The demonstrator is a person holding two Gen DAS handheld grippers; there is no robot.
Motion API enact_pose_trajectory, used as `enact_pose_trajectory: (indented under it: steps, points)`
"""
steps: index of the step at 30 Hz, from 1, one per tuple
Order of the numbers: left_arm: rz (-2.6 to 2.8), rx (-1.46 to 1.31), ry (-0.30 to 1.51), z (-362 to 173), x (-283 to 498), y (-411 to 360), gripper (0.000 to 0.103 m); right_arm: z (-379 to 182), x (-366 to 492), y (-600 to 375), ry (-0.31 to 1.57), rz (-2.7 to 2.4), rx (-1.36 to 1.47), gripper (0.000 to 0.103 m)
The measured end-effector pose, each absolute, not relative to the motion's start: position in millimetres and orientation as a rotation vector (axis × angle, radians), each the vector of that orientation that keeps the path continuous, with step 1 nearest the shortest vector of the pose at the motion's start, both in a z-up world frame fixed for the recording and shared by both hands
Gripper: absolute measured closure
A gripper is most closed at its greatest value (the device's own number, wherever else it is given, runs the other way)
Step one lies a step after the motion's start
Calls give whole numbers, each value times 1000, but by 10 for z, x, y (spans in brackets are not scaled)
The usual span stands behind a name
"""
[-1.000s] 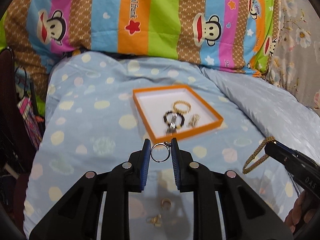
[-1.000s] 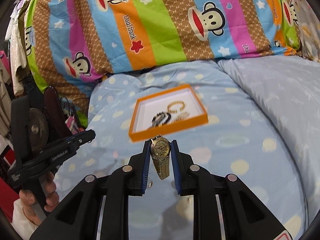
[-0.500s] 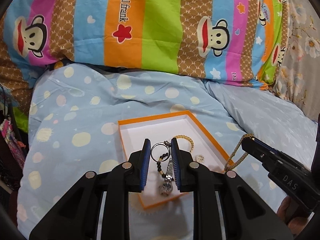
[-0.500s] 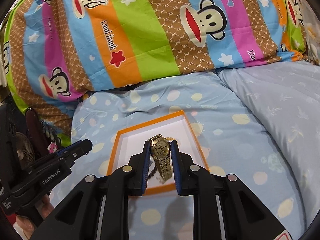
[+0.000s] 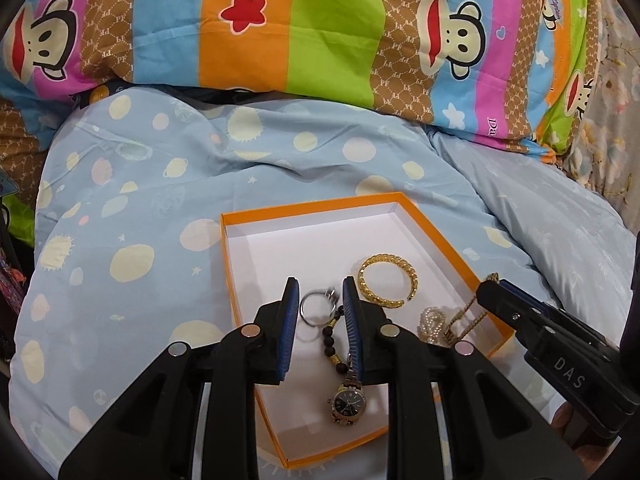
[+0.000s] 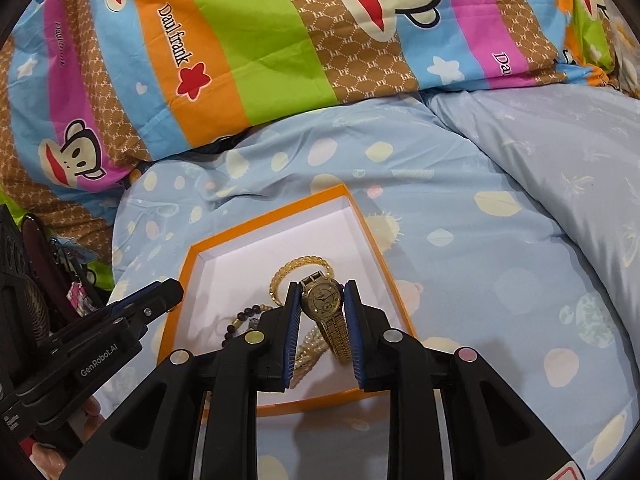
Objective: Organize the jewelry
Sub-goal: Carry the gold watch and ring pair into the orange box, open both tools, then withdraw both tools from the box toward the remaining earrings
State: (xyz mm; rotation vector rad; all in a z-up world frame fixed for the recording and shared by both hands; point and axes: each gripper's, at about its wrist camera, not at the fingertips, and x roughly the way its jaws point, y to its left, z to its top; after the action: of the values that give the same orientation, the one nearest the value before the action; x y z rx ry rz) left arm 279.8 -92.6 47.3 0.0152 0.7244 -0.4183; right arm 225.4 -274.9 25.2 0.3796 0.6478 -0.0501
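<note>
An orange tray with a white inside (image 5: 304,211) (image 6: 264,216) lies on the blue dotted bedding. My left gripper (image 5: 320,312) is shut on a silver ring (image 5: 316,309) and holds it over the tray. In the tray lie a gold bracelet (image 5: 387,282), a dark bead bracelet (image 5: 331,338), a dark-faced watch (image 5: 347,403) and a pearl piece (image 5: 431,320). My right gripper (image 6: 322,300) is shut on a gold watch (image 6: 323,300) above the tray's near half; its strap hangs down. The right gripper also shows in the left wrist view (image 5: 556,356).
A striped monkey-print pillow (image 5: 304,28) lies behind the tray. A plain pale blue pillow (image 6: 540,152) lies to the right. Dark clutter, with a fan (image 6: 28,308), stands off the bed's left edge.
Both grippers have moved forward and lower over the tray. The ring and the gold watch stay held.
</note>
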Motion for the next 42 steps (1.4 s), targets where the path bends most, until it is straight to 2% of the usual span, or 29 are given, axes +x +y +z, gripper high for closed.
enact_pose_trajectory:
  steps: [1, 3, 4, 5, 14, 20, 22, 32, 39, 42]
  points:
    - [-422, 12, 728, 458, 2804, -929, 81, 259, 2250, -2748, 644, -50, 379, 79]
    - [-424, 8, 736, 438, 2815, -932, 73, 280, 2226, -2742, 632, -58, 371, 79]
    - [-420, 5, 737, 436, 2815, -927, 64, 298, 2221, -2742, 628, -57, 370, 79]
    - [-416, 1, 733, 443, 2810, -914, 62, 315, 2199, -2740, 621, -57, 369, 79]
    - [-420, -44, 649, 792, 2535, -564, 62, 554, 1761, -2740, 553, -44, 363, 79]
    - [-403, -47, 577, 1047, 1945, -177, 59, 728, 1004, -2694, 491, -7, 387, 77]
    - [-408, -53, 573, 1058, 1710, -41, 57, 724, 716, -2655, 484, -13, 383, 72]
    - [-378, -41, 670, 555, 725, 388, 55, 259, -257, -2331, 611, -74, 338, 70]
    - [-361, -36, 778, 164, 510, 405, 55, 4, -276, -2251, 702, -111, 338, 70]
    - [-369, -28, 809, 97, 540, 348, 55, -36, -155, -2259, 730, -134, 335, 64]
